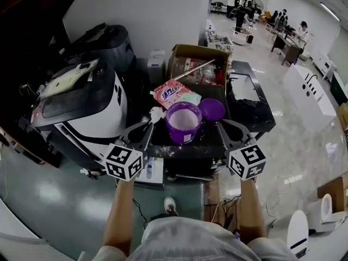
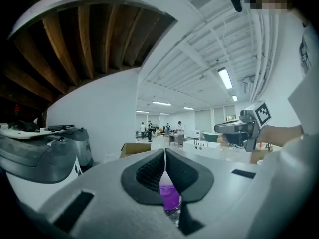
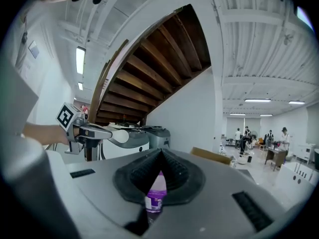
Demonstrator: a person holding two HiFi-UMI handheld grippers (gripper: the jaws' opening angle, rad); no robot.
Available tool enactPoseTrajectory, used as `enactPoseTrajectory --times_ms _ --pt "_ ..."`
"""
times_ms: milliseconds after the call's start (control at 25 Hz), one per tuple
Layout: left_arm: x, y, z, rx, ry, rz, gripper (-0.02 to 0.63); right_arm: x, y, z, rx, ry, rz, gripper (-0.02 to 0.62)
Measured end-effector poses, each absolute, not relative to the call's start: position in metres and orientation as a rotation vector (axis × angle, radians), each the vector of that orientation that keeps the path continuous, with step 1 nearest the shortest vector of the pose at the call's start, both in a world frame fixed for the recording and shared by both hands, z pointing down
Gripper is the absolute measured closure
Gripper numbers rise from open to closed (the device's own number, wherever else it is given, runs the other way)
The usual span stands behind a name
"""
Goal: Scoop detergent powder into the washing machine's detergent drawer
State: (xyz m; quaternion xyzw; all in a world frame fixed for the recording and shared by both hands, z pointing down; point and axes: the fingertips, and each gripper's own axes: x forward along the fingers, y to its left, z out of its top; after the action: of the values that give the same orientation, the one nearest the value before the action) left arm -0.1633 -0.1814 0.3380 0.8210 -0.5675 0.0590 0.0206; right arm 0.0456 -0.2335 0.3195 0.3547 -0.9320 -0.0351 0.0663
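Currently, the open purple detergent tub (image 1: pixel 183 125) stands on the dark worktop (image 1: pixel 209 141) and holds pale powder. Its lid (image 1: pixel 211 109) lies just right of the tub, touching it or nearly so. A pink bag (image 1: pixel 175 94) lies just behind the tub, and a cardboard box (image 1: pixel 198 61) stands behind the bag. The washer (image 1: pixel 81 99) sits left of the tub.

The left tool (image 1: pixel 150 125) is just left of the tub. Its jaws are clamped on the handle of a white scoop (image 1: pixel 156 114), whose bowl is at the tub's left rim. The right tool (image 1: pixel 223 126) is just right of the tub, below the lid. Its jaws are pressed together with nothing gripped.
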Motion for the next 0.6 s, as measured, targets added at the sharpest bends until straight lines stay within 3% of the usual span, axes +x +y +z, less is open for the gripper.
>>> enactPoseTrajectory --times_ms 280,600 --pt "-0.181 -0.235 0.356 2.592 -1.622 0.266 0.591 0.015 -0.281 0.335 1.155 -2.759 -0.055 0.591" --pt "-0.155 -0.277 0.383 2.671 -1.393 0.435 0.591 0.009 -0.318 0.369 1.113 -2.707 0.008 0.591"
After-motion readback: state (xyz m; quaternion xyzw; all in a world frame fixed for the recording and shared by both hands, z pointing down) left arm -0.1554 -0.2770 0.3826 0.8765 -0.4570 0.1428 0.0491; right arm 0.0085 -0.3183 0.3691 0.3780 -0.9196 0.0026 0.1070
